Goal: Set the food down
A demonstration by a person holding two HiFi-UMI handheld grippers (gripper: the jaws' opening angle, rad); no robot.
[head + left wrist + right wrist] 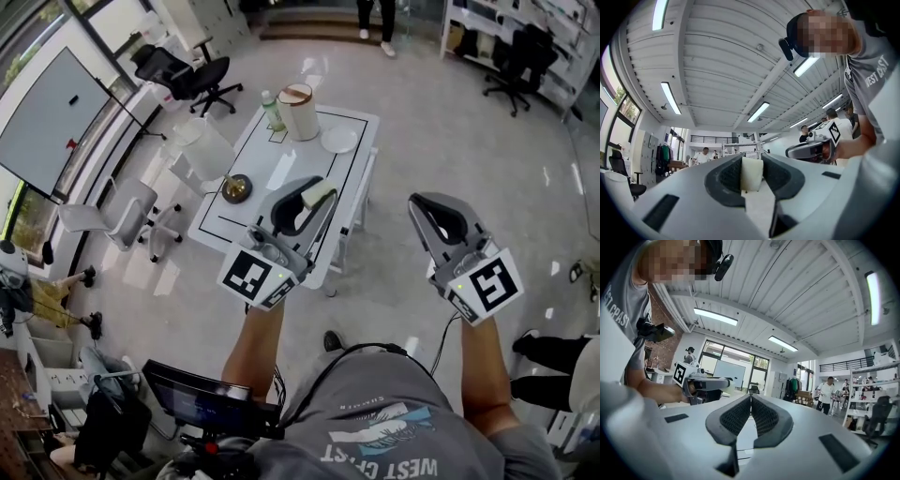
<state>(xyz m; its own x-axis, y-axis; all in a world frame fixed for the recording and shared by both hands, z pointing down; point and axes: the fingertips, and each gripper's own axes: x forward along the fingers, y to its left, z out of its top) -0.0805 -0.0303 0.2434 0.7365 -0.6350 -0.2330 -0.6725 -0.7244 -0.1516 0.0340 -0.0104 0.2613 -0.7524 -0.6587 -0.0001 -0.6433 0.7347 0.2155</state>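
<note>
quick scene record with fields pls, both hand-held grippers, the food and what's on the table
left hand-held gripper: shut on a pale food block, held in the air
right hand-held gripper: jaws together, nothing between them
table: white, ahead of the person
on the table: dark dish, white plate, tall container, bottle
task state: food not yet set down

Open office-lab: swivel chairs (183, 73), whiteboard (49, 122), strip-lit ceiling (717, 56).
</note>
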